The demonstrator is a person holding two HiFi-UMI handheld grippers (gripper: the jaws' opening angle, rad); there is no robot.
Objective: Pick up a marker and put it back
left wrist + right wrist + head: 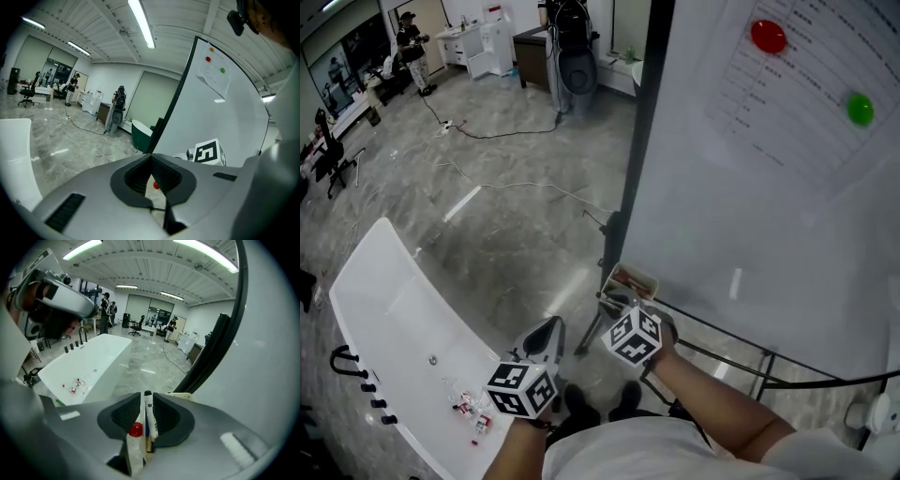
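Note:
A white marker with a black cap [148,414] stands between the jaws of my right gripper [146,395], which is shut on it. In the gap below it a red-capped marker [135,430] shows. In the head view my right gripper [623,305] is at the small marker tray [634,277] on the lower left corner of the whiteboard [769,197]. My left gripper [551,328] hangs lower and to the left, over the floor. Its jaws [151,158] meet at the tips with nothing held, and a red dot [156,185] shows through the slit.
A long white table [394,314] lies at the left with small red and white items [469,405] on it. The whiteboard carries a red magnet [768,36], a green magnet [860,109] and a paper sheet. Its stand bars [722,356] run low. Cables [516,185] cross the floor.

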